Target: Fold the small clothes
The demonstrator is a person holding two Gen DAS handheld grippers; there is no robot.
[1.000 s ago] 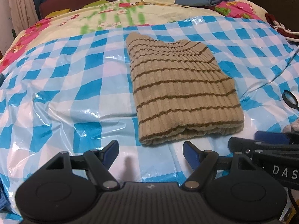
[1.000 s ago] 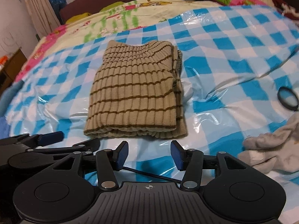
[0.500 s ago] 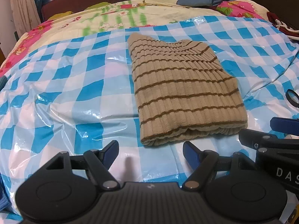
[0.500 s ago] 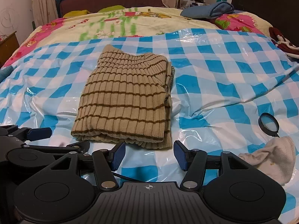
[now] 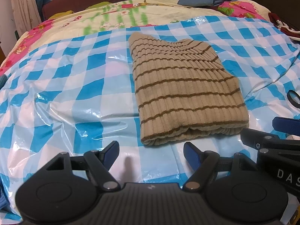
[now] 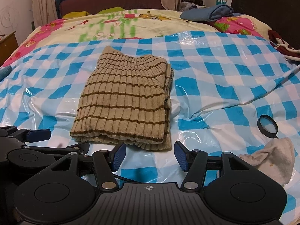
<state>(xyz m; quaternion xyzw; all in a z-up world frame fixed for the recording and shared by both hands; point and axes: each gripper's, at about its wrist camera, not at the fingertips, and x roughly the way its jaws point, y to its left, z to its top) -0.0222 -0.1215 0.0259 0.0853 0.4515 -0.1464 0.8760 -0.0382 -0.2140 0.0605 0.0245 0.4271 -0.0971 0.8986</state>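
Note:
A tan ribbed sweater with brown stripes (image 5: 185,91) (image 6: 125,101) lies folded into a thick rectangle on the blue-and-white checked plastic sheet (image 5: 75,86). My left gripper (image 5: 151,151) stands open just in front of the sweater's near left corner, nothing between its blue pads. My right gripper (image 6: 149,154) is open too, just short of the sweater's near right edge, and holds nothing. Each gripper shows at the edge of the other's view: the right one (image 5: 277,131), the left one (image 6: 37,136).
A crumpled white cloth (image 6: 271,161) lies near right, beside a small black-rimmed magnifying glass (image 6: 267,126). Folded blue clothes (image 6: 208,14) rest at the far side on the flowered bedspread (image 6: 121,24). A dark red garment (image 6: 281,43) lies at the right edge.
The right gripper's view has levelled out and pulled back slightly, so the sweater sits more upright in it. The left gripper and the sweater have stayed put.

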